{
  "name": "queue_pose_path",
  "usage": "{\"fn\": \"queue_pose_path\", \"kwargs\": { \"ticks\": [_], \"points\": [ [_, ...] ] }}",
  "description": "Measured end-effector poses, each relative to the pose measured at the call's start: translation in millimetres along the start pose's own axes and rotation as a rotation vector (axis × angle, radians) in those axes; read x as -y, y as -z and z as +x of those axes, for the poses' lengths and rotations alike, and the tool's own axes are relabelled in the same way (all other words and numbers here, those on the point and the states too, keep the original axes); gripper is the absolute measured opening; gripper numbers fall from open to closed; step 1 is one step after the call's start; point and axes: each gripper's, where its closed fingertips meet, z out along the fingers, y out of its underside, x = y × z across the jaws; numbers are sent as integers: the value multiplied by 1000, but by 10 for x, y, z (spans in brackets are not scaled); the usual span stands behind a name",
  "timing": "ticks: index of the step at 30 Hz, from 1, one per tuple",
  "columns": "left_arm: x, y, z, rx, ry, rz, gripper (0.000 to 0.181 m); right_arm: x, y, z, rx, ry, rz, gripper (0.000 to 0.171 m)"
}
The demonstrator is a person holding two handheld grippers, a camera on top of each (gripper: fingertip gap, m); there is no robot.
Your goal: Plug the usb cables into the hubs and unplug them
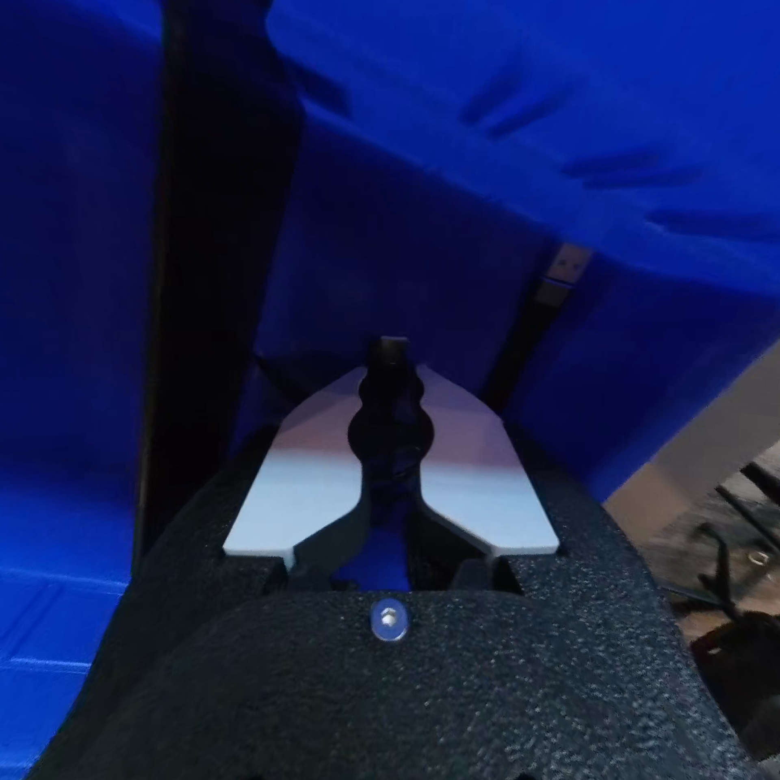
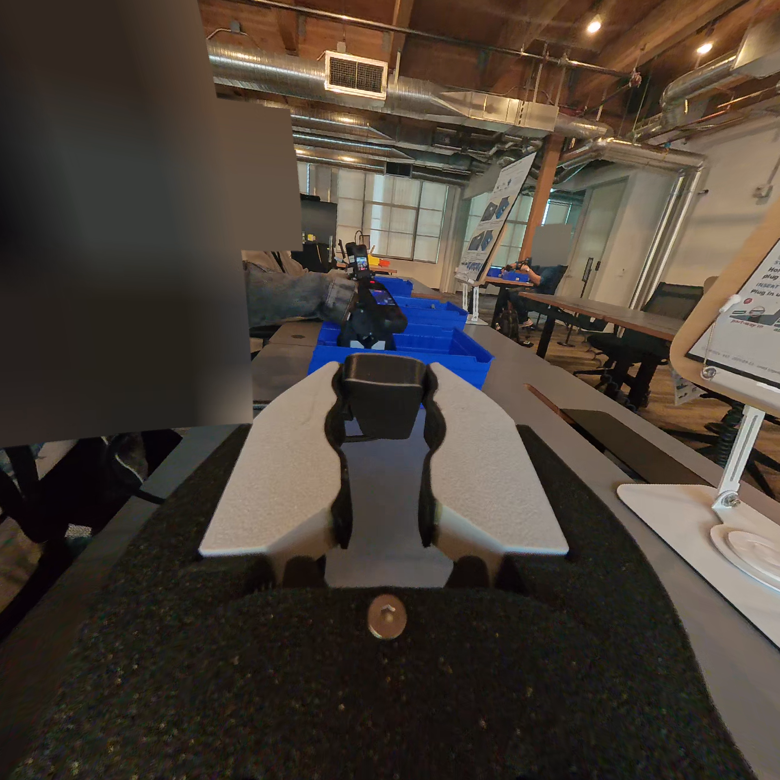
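1. In the left wrist view, the left gripper [image 1: 387, 358] is seen inside a blue bin [image 1: 422, 211], its fingers [image 1: 295, 464] drawn close around a small dark plug [image 1: 390, 348] that sticks out past the tips.
2. To the right of that plug, a second cable [image 1: 519, 333] with a silver USB end [image 1: 567, 264] is seen leaning against the bin wall.
3. In the right wrist view, the other gripper is seen dipped into the blue bin [image 2: 443, 358], held by a sleeved arm [image 2: 295, 291].
4. Nearer the camera than the bin, the right gripper [image 2: 383, 380] is held above a grey table [image 2: 527, 401], its fingers [image 2: 287, 464] clamped on a black hub [image 2: 382, 394].
5. To the right of the hub, a white stand [image 2: 692, 519] carrying a printed sheet is placed on the table.
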Motion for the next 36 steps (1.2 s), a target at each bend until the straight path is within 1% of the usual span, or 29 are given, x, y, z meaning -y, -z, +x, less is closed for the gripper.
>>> {"fn": "queue_pose_path", "kwargs": {
  "ticks": [4,7,9,12,14,16,20,27,30,36],
  "points": [
    [-40,18,-3,50,-14,35,16,25,5,-2,-2,0,10,33],
    [-51,205,-14,133,31,162,16,37,1,-9,4,-5,21,33],
    [-22,451,-17,204,56,284,16,39,-10,-16,8,-6,24,33],
    [76,930,21,328,55,462,15,60,-13,-25,11,-5,34,33],
    [192,1279,120,396,21,565,15,87,-4,-32,10,-1,45,33],
    [344,1580,287,427,-41,636,15,116,8,-38,8,3,55,33],
    [650,1931,579,459,-186,627,15,171,33,-54,6,14,73,33],
    [1289,2441,891,537,-393,599,15,238,84,-76,10,17,108,33],
    [1521,2725,947,589,-446,589,15,255,100,-85,13,16,118,33],
    [1826,3374,986,715,-501,563,15,305,127,-123,22,19,143,33]
  ]
}}
